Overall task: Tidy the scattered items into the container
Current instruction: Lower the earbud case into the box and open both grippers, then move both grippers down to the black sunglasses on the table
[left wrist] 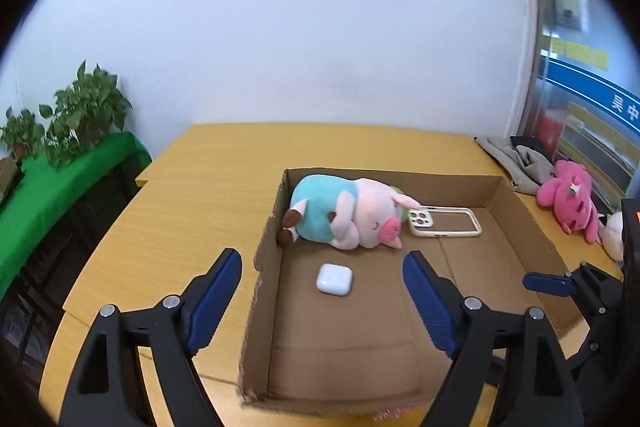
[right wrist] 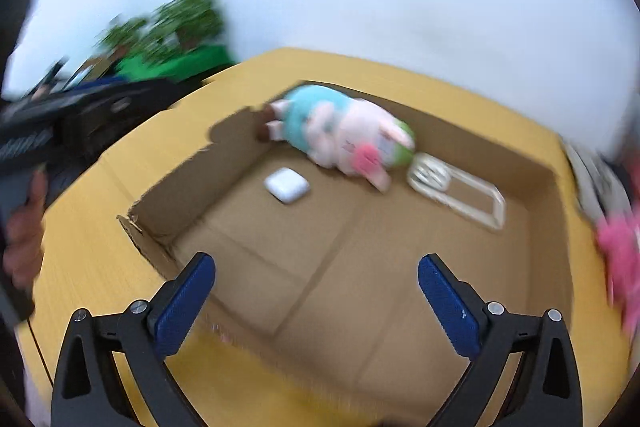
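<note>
An open cardboard box (left wrist: 520, 211) (right wrist: 472, 131) lies on the wooden table. Inside it a plush pig in a teal shirt (left wrist: 344, 213) (right wrist: 340, 131) lies on its side by the far wall. Beside the pig's snout lies a cream phone case (left wrist: 444, 223) (right wrist: 456, 189), and nearer me a white earbud case (left wrist: 334, 279) (right wrist: 286, 184). My left gripper (left wrist: 322, 263) hangs open over the box's near left part with nothing between its fingers. My right gripper (right wrist: 316, 269) is open and bare above the box's near floor; its tip (left wrist: 546, 283) shows at the right of the left wrist view.
A pink plush toy (left wrist: 568, 199) (right wrist: 620, 247) and grey cloth (left wrist: 516, 159) lie on the table right of the box. Potted plants (left wrist: 80, 111) stand on a green-covered shelf at the left. A hand (right wrist: 24, 227) shows at the left edge of the blurred right wrist view.
</note>
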A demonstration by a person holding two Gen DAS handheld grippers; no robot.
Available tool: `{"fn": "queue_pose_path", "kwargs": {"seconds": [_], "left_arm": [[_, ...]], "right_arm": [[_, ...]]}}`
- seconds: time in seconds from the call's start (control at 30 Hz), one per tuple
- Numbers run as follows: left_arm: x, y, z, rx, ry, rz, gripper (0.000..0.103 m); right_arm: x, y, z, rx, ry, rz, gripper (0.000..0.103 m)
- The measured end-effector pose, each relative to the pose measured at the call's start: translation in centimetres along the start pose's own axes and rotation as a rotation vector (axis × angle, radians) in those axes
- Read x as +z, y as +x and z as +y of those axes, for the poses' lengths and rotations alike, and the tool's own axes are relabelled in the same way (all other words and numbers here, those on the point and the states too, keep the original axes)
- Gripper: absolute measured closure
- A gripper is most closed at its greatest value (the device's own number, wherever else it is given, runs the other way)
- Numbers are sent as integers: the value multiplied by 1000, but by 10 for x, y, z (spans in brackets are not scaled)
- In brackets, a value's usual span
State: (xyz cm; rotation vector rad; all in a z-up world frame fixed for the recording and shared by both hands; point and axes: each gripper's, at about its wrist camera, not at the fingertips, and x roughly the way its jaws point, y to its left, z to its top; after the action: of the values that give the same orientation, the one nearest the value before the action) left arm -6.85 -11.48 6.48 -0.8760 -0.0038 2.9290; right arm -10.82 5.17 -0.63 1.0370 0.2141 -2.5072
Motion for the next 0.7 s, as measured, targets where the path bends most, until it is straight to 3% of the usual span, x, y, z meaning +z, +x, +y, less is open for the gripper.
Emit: {"fn": "queue_pose_path", "kwargs": {"seconds": [0.1, 0.3, 0.7], "left_arm": [[-16, -7, -35, -25, -5, -4, 20], [-37, -21, -65, -102, 34, 15, 20], [-46, -35, -82, -117, 47, 32, 20]], "right_arm": [[-18, -18, -8, -48, 60, -15, 0], [-31, -53, -11, -122, 64, -54, 0], [-42, -61, -11, -109, 77, -48, 0]]}}
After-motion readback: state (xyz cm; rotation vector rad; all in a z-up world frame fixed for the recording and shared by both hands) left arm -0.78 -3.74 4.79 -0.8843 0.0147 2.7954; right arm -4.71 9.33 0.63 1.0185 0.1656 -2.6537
